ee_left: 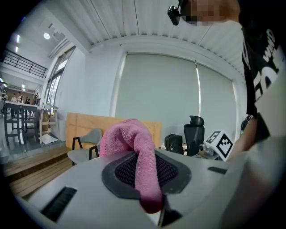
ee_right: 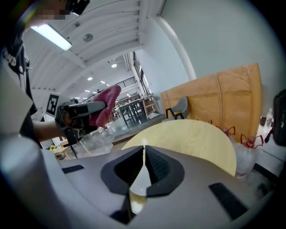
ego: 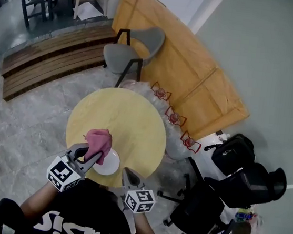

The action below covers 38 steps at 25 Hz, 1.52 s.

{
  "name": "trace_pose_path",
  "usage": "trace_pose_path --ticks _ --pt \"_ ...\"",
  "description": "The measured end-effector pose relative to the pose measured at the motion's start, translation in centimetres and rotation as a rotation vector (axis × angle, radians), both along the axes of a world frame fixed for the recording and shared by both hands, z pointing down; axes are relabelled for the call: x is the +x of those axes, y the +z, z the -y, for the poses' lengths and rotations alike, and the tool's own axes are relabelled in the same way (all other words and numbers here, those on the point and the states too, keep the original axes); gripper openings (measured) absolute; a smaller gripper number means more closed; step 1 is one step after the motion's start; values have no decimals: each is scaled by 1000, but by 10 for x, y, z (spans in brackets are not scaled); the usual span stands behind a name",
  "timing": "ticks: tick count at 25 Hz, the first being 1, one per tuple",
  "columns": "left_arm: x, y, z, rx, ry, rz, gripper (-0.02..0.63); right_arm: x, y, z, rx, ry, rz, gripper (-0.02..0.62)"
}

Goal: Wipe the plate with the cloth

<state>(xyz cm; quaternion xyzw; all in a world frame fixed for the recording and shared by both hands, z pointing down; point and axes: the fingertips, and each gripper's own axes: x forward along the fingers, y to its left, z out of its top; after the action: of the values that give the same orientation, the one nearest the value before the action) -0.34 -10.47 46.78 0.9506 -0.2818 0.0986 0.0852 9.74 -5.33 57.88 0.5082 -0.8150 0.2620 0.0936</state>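
Observation:
A white plate [ego: 109, 166] lies on the near edge of the round yellow table [ego: 125, 116]. My left gripper [ego: 95, 158] is shut on a pink cloth [ego: 99, 141], which bunches above the plate's left part. In the left gripper view the cloth [ee_left: 134, 147] drapes over the dark pad between the jaws of the left gripper [ee_left: 154, 188]. My right gripper [ego: 125, 171] is shut with nothing gripped, its tip just right of the plate's rim. In the right gripper view the jaws of the right gripper [ee_right: 143, 150] meet, and the white plate [ee_right: 138, 181] shows through the gap behind them.
A grey chair [ego: 136, 49] stands beyond the table. A wooden board [ego: 192, 87] leans on the wall, with bottles with red handles [ego: 174, 117] at its foot. Black bags and a black office chair [ego: 224, 176] crowd the right side.

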Motion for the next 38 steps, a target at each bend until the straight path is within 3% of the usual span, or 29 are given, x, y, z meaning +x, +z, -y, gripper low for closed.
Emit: trace_pose_path --ticks 7,10,14,17,25,28,31,35,38 --pt "2 41 21 -73 37 42 64 -4 79 11 -245 -36 36 28" --pt "4 50 26 -104 48 49 64 -8 114 7 -390 -59 75 118" --pt "5 66 36 -123 63 61 64 -11 148 6 -503 -106 16 143" --pt "5 78 44 -124 70 82 64 -12 166 10 -566 -85 40 150" --pt "0 132 51 -194 117 212 64 -17 183 13 -651 -96 45 150" --pt "0 158 48 -219 156 293 64 -14 188 14 -669 -75 46 149" --pt "-1 180 48 -239 197 377 64 -8 191 16 -675 -50 44 81" --pt "3 209 42 -360 270 489 64 -8 192 16 -684 -39 79 57" --pt "6 234 39 -402 293 614 64 -9 191 16 -688 -39 91 57"
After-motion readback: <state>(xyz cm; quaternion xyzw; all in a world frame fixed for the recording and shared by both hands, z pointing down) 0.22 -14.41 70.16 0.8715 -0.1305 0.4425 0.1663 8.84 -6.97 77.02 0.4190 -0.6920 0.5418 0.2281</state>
